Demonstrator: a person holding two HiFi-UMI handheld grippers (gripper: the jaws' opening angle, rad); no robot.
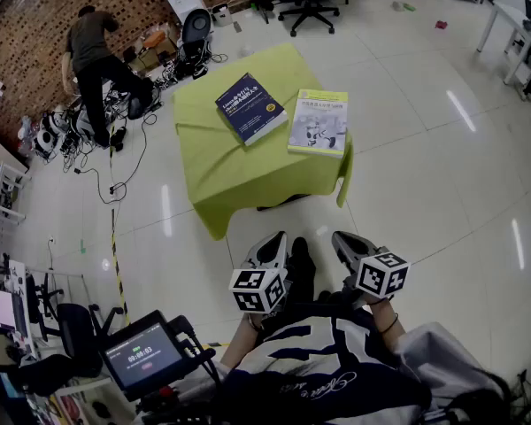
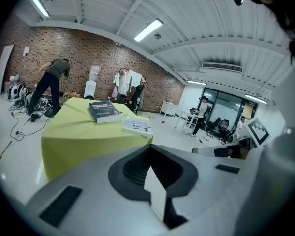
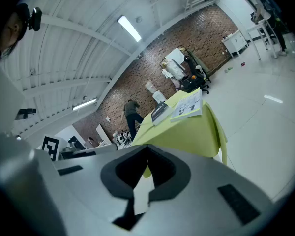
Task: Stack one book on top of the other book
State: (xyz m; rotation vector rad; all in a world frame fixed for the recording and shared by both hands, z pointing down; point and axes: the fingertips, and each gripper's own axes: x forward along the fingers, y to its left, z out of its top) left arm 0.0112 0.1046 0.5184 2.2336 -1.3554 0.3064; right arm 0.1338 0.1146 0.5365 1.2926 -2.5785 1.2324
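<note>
Two books lie side by side on a table draped in yellow-green cloth [image 1: 221, 171]: a dark blue book [image 1: 250, 106] on the left and a pale yellow-green book [image 1: 319, 122] on the right, a small gap between them. My left gripper [image 1: 274, 243] and right gripper [image 1: 341, 240] hang close to my body, well short of the table's near edge, both shut and empty. The left gripper view shows the blue book [image 2: 104, 111] and the pale book [image 2: 137, 125] beyond its jaws. From the right gripper view, both the blue book [image 3: 160, 111] and the pale book [image 3: 189, 105] are visible.
A person [image 1: 93, 60] bends over gear and cables by the brick wall at the far left. A black office chair [image 1: 308, 3] stands behind the table. White tables [image 1: 513, 34] line the right side. A small screen [image 1: 144, 357] sits at my lower left.
</note>
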